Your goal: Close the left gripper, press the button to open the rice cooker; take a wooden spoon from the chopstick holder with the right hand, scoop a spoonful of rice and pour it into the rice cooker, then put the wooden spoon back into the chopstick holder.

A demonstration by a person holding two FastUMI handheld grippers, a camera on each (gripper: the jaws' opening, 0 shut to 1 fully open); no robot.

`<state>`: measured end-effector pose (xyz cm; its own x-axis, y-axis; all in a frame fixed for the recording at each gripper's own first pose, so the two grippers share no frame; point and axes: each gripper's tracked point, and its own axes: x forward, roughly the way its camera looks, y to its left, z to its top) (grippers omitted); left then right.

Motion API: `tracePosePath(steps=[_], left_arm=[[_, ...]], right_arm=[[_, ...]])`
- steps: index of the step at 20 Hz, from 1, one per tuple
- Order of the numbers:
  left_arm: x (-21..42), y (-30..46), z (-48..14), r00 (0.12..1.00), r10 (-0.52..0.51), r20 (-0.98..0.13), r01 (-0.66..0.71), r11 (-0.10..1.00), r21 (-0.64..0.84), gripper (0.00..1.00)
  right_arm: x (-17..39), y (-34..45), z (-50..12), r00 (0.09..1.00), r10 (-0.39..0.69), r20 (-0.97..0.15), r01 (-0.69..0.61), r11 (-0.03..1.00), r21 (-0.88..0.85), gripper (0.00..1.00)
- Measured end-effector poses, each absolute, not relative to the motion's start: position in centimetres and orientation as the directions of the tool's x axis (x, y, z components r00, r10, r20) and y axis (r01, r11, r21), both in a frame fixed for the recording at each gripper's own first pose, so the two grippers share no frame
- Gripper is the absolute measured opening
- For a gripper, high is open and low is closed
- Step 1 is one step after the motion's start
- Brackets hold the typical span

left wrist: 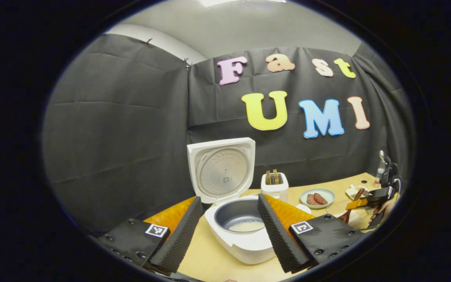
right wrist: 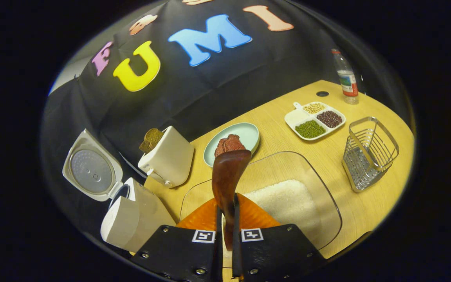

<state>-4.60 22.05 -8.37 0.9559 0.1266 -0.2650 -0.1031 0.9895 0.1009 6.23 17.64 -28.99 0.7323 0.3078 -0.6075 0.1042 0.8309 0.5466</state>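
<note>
Wooden and dark brown, the wooden spoon (right wrist: 226,184) is clamped by its handle between the two fingers of the right gripper (right wrist: 226,239), whose jaws are closed tight on it; its bowl rises ahead of the fingers. Just beneath and beyond lies a clear glass tray (right wrist: 327,203) with a heap of white rice (right wrist: 284,201) in it, resting on the light wood table (right wrist: 366,211). Past the spoon's bowl sits a pale green plate (right wrist: 247,135) bearing reddish-brown pieces. To the right of the tray stands the wire chopstick holder (right wrist: 368,154), and farther back a white divided dish (right wrist: 314,119) of beans and a plastic bottle (right wrist: 346,80). To the left a white toaster (right wrist: 168,156) holds slices of bread.

In the left gripper view, the left gripper (left wrist: 225,231) has its jaws wide apart, holding nothing. Between its fingers stands the white rice cooker (left wrist: 245,235), lid (left wrist: 221,168) raised upright, with some rice at the bottom of the grey inner pot (left wrist: 237,213). Behind it come the toaster and the plate; far right, the right gripper with the spoon is seen in a hand (left wrist: 382,209).
</note>
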Motion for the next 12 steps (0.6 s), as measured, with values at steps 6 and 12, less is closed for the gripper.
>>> tracePosePath(steps=[6,12], left_arm=[[-4.6,21.4,-7.7,0.961,0.11,-0.254,-0.083,0.99,0.115,1.0],[-4.5,21.1,-7.5,0.966,0.1,-0.237,-0.083,0.993,0.081,1.0]], right_arm=[[6.5,14.5,-28.2,0.765,0.326,-0.555,0.218,0.68,0.7,0.1],[7.0,14.3,-23.8,0.802,0.375,-0.465,0.217,0.543,0.811,0.1]])
